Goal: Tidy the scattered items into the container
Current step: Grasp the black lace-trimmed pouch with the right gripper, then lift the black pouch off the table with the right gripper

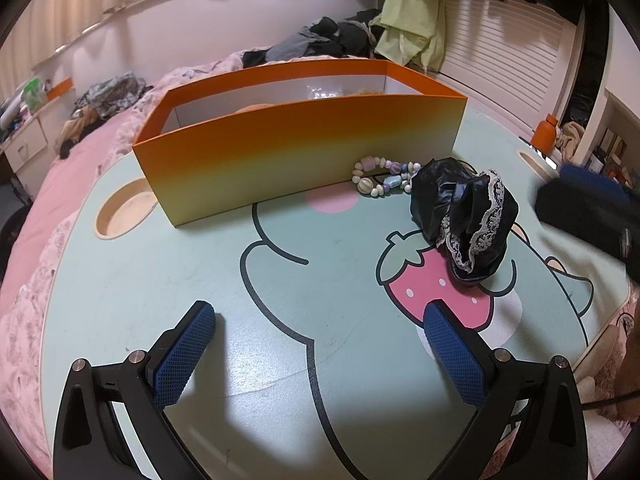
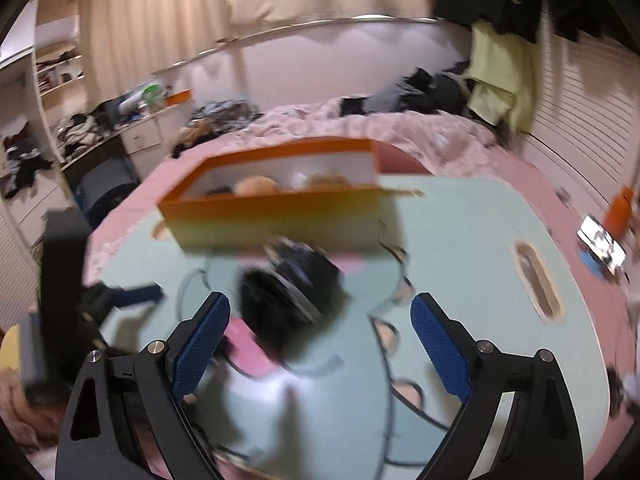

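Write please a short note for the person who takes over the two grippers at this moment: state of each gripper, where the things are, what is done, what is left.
Left gripper: open, empty, over the table.
Right gripper: open, empty, aimed at the black lace-trimmed cloth; its view is blurred.
Orange box: at the table's far side, some items already inside.
Left to do: the cloth and the bead bracelet, which lies against the box's front wall, both still on the table.

Soft indoor light, fisheye bending at edges; left view sharp, right view smeared by motion blur.
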Tool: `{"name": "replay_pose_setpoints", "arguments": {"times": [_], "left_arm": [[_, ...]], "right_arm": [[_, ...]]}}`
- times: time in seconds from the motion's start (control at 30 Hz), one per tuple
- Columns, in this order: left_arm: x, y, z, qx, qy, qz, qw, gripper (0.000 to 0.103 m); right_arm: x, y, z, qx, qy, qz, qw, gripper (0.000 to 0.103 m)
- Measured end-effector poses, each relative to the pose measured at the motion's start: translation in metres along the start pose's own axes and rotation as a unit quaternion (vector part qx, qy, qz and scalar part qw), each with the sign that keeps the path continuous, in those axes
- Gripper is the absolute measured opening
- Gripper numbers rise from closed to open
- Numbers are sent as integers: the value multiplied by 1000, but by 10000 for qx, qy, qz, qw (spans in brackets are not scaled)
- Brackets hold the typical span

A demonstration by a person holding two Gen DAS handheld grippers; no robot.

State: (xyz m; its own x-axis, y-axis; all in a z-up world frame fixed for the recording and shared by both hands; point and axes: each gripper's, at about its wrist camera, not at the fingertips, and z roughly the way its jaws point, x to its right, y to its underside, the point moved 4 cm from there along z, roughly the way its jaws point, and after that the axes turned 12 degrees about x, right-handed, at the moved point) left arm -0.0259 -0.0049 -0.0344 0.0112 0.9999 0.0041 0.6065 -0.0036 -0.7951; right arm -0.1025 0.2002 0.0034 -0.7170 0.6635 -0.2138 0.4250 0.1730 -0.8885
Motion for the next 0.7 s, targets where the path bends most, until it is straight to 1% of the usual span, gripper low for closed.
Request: {"name": "replay_pose_setpoints", "arguments": {"times": [0.07, 0.17, 0.27, 0.3, 0.33, 0.37, 0.4, 0.43, 0.47, 0.53, 0.63, 0.7], "left_arm": [[0, 0, 0, -1, 1, 1, 10000, 103], [0, 0, 0, -2, 4, 0, 10000, 103], [1, 0, 0, -2, 4, 2, 10000, 103], [1, 0, 0, -2, 6, 3, 10000, 103], [1, 1, 0, -1, 9, 5, 10000, 103], [1, 1, -1, 0, 10, 8, 10000, 103], [1, 1, -1, 0, 10, 9, 10000, 103], [1, 1, -1, 2, 10, 7, 10000, 103], [1, 1, -1, -3, 11, 6, 10000, 103], [1, 1, -1, -1, 14, 8, 10000, 103], [1, 1, -1, -1, 13, 6, 10000, 103], [1, 1, -1, 0, 13, 7, 10000, 103]], "right_arm": [[-6, -9, 14, -93, -159, 139, 9997, 92], [-7, -13, 38, -340, -151, 328, 9988, 92], [-6, -7, 54, -609, -60, 435, 9972, 92], [-3, -3, 58, -710, 14, 487, 9963, 86], [0, 2, 62, -812, 30, 554, 9951, 75], [5, 7, 64, -922, 10, 650, 9936, 68], [10, 12, 67, -1057, -30, 803, 9911, 53], [15, 15, 67, -1067, -32, 889, 9903, 47], [19, 16, 64, -995, -13, 917, 9908, 47], [24, 18, 60, -954, -29, 961, 9908, 41], [34, 20, 46, -745, 77, 1057, 9916, 40], [42, 21, 33, -550, 230, 1104, 9921, 39]]}}
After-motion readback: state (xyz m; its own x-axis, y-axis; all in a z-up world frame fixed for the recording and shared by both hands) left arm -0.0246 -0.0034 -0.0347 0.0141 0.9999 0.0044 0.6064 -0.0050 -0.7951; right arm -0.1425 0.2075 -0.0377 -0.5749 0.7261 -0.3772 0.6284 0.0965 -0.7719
